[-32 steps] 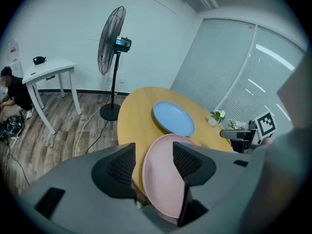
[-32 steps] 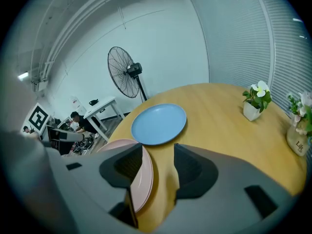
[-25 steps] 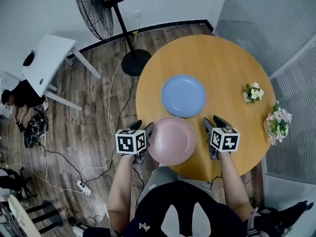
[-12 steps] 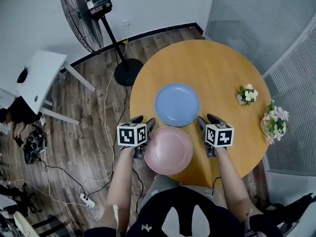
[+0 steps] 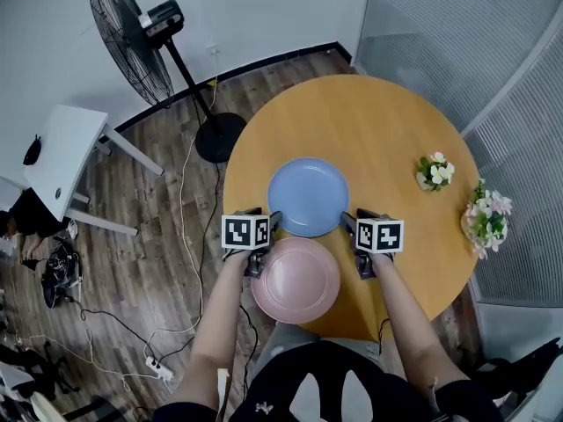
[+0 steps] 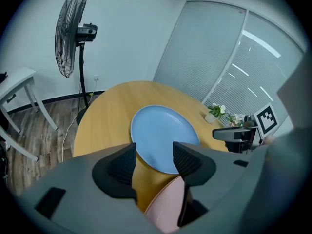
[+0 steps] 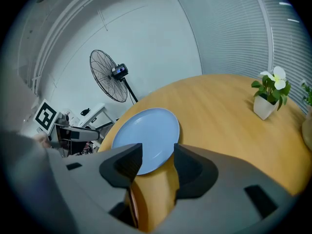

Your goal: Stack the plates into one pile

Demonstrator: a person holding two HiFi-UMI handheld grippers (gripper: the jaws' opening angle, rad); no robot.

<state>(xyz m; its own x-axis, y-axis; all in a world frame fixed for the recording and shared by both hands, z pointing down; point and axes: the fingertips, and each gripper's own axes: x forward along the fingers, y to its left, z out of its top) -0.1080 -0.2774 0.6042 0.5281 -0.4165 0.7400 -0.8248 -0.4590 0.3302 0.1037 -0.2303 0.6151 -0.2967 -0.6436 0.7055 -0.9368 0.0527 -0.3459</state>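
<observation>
The round wooden counter (image 5: 396, 130) carries two plates. The blue plate (image 5: 308, 197) lies flat about in the middle of the counter. The pink plate (image 5: 296, 280) is on the near side of it, at the near edge of the counter, and the two rims are just beside each other. Whether they touch I cannot tell.

The left hand-held gripper (image 5: 262, 215) is at the left of the plates, where the two rims come close. Its jaws are spread and nothing is pinched between them. In the left gripper view the near rim of the blue plate shows beyond the gap, and the pink plate is low under the right jaw.

The right hand-held gripper (image 5: 359, 216) is at the right of the same place, facing far. Its jaws are also spread and hold nothing. The bare counter and the edge of the blue plate show between them.

A small pot of white flowers (image 5: 433, 171) stands on the right part of the counter, well apart from the plates. A standing fan (image 5: 132, 38) is on the floor at the far left.
</observation>
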